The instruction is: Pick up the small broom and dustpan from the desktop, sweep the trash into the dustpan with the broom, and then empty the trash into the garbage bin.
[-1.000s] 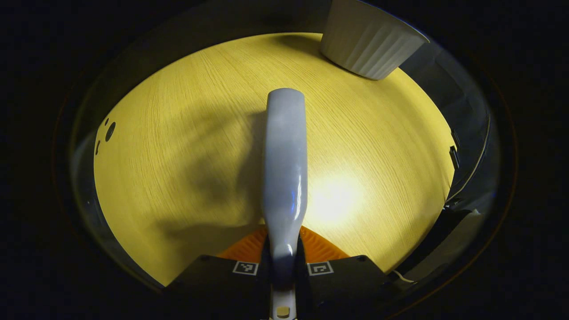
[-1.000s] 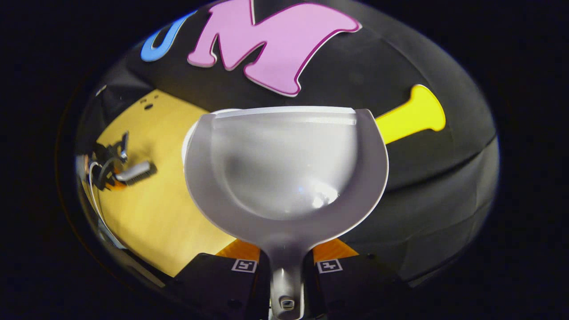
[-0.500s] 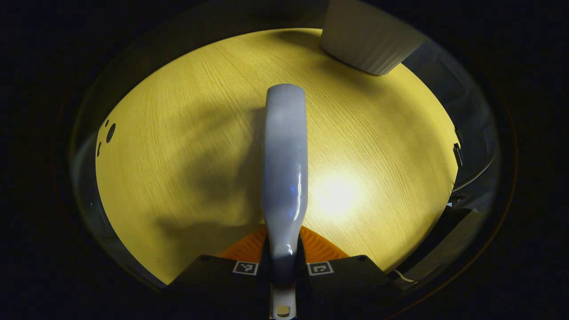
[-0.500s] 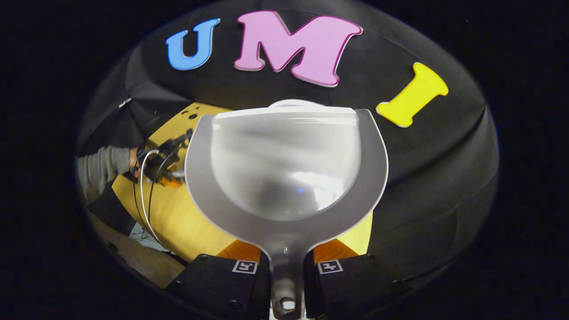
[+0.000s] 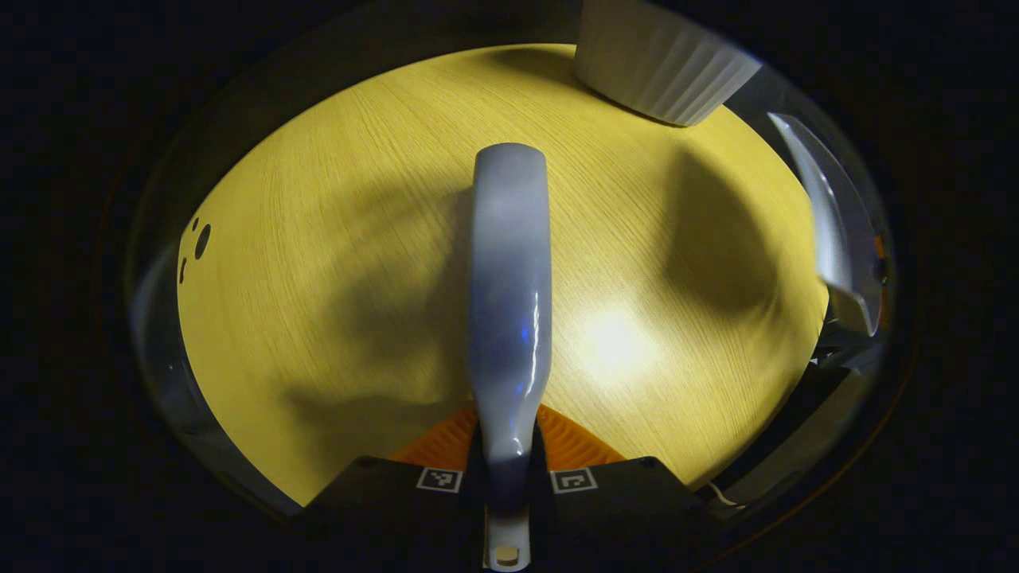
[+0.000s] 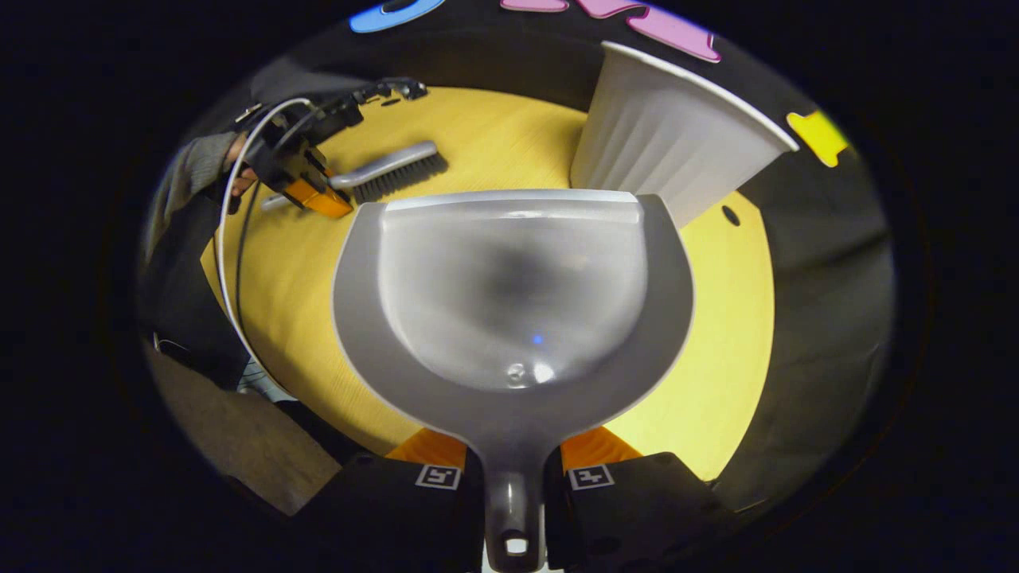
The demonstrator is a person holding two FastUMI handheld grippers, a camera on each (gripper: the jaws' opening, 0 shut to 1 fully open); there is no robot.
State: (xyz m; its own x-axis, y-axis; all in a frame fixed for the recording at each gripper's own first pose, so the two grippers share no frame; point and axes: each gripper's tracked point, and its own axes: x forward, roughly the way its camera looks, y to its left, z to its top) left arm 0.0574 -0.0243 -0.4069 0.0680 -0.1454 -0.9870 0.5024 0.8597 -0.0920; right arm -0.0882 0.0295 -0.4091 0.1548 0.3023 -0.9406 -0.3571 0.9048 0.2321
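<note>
Above the desktop [image 5: 334,239], left claw [image 5: 508,469] clamping broom [image 5: 509,278], right claw [image 6: 513,469] clamping dustpan [image 6: 509,294], bin [image 6: 669,143] beyond.

A pale wooden table [image 5: 334,239] with small holes [image 5: 202,235] near one edge fronts the black cloth wall [image 6: 820,239].

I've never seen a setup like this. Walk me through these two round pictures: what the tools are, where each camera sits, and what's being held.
A person holds two handheld grippers, each carrying a forward-looking fisheye camera. In the left gripper view, the left gripper is clamped on the small broom over the yellow wooden desktop. In the right gripper view, the right gripper grips the grey dustpan by its handle; the dustpan looks empty. The white ribbed garbage bin stands on the desktop just beyond it.
</note>
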